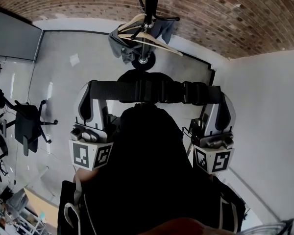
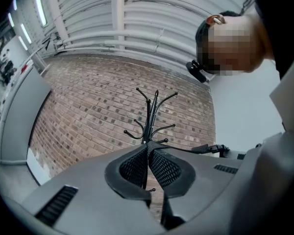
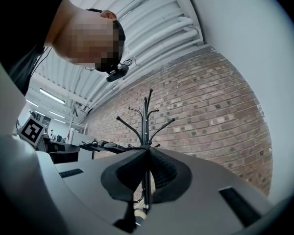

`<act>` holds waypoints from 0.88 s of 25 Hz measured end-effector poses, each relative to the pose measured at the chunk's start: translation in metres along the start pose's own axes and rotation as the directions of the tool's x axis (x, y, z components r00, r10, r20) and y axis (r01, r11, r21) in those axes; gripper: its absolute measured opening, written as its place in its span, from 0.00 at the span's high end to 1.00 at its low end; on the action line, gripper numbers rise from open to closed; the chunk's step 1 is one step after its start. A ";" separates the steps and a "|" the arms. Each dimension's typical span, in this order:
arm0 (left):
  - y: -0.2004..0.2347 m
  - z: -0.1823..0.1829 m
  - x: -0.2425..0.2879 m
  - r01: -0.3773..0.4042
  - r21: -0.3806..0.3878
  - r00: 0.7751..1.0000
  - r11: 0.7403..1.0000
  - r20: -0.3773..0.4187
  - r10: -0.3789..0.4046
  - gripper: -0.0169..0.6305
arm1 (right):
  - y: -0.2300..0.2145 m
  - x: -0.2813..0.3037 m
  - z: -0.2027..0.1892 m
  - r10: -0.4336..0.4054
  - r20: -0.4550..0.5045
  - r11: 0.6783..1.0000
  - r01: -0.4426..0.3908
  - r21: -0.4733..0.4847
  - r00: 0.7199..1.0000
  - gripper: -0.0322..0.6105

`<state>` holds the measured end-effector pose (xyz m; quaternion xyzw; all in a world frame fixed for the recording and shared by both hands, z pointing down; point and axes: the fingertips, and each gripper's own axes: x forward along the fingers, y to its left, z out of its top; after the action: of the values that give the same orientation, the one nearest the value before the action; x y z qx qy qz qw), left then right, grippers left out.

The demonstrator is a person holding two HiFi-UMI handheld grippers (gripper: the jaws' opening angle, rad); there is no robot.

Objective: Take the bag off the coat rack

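Note:
A black bag hangs close in front of me by its black strap. The strap is stretched level between my two grippers. My left gripper is shut on the strap's left end, and my right gripper is shut on its right end. In the left gripper view the pads meet and the strap runs off to the right. In the right gripper view the pads are also pressed together. The black coat rack stands ahead, apart from the strap; its bare hooks rise against the brick wall.
Wooden hangers and a grey garment hang low on the rack, above its round base. A black office chair stands at the left. A brick wall is behind the rack and a white wall is at the right.

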<state>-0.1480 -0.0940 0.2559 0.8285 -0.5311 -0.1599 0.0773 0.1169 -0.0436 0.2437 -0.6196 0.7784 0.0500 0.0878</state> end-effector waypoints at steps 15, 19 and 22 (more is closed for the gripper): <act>-0.004 0.002 0.005 0.018 0.057 1.000 0.998 0.016 -0.019 0.94 | -0.008 0.003 -0.008 -0.004 -0.039 0.998 0.001 -0.060 0.999 0.91; -0.002 -0.004 0.010 0.023 0.040 1.000 0.999 -0.003 -0.023 0.94 | -0.012 0.006 -0.011 -0.006 -0.043 0.998 0.004 -0.064 0.999 0.91; -0.001 -0.007 0.017 0.013 0.043 1.000 0.999 -0.001 -0.013 0.94 | -0.015 0.009 -0.013 0.009 -0.036 0.998 -0.012 -0.063 0.999 0.91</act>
<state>-0.1385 -0.1089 0.2591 0.8335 -0.5289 -0.1486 0.0588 0.1281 -0.0581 0.2552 -0.6188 0.7811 0.0640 0.0539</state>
